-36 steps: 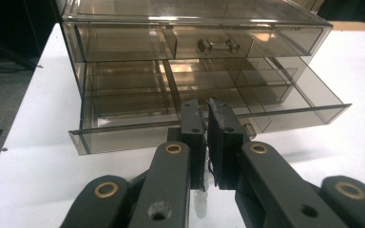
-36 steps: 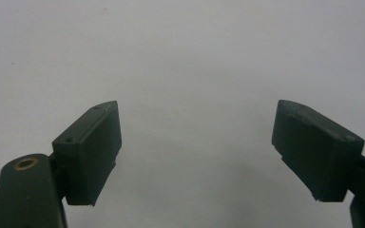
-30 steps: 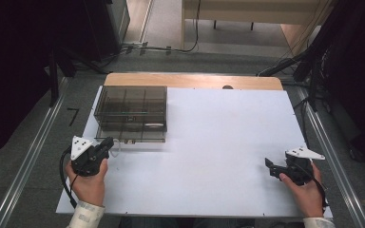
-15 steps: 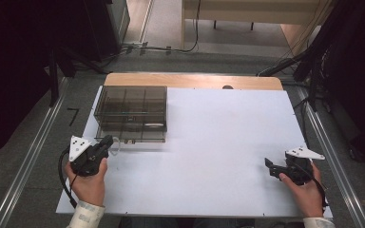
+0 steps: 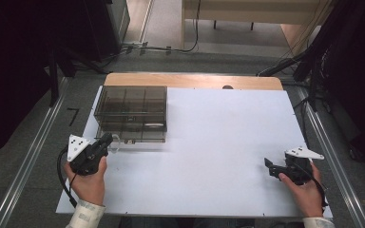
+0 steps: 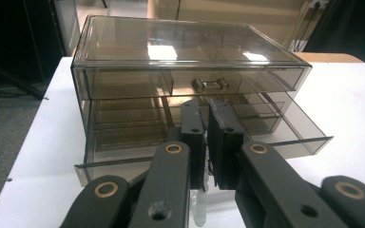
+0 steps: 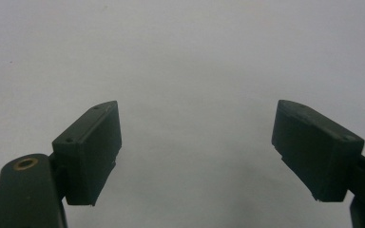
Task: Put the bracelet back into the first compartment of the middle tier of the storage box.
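While the left gripper (image 5: 105, 141) sits at the near left of the white table (image 5: 218, 142), its jaws are pinched together on the clear handle (image 6: 200, 206) of the lower drawer (image 6: 266, 137), which juts out from the smoky drawer box (image 5: 131, 113) just beyond; at the near right, the right gripper (image 7: 197, 147) rests with jaws spread wide, nothing between them

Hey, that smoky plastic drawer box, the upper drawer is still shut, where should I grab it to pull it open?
Grip the small metal handle at the middle of the upper drawer front. Come straight at the front face, level with the table, jaws either side of the bar. It stands proud of the flat front, the only part offering a hold.
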The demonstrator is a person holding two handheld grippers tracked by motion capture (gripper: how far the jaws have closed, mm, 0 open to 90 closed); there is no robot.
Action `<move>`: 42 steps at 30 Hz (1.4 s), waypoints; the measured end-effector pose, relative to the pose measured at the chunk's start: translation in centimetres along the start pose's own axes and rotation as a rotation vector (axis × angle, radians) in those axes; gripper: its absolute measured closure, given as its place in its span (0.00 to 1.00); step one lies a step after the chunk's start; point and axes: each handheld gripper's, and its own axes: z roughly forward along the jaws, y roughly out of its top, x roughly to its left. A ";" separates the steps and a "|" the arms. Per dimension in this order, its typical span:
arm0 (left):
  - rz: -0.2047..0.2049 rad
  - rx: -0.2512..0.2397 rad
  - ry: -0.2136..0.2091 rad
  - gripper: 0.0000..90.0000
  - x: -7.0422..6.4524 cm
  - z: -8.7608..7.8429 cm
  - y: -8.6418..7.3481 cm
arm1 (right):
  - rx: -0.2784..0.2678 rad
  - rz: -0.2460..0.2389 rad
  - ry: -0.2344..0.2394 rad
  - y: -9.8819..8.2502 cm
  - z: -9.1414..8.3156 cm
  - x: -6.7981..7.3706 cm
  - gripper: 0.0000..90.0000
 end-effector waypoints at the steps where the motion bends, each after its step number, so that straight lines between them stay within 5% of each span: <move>1: 0.001 -0.002 0.000 0.96 0.0 0.0 0.0 | -0.002 -0.003 0.002 0.0 0.0 0.0 0.17; 42: -0.012 -0.115 0.000 0.96 0.6 0.1 0.8 | 0.010 -0.002 -0.005 0.0 0.3 0.0 0.17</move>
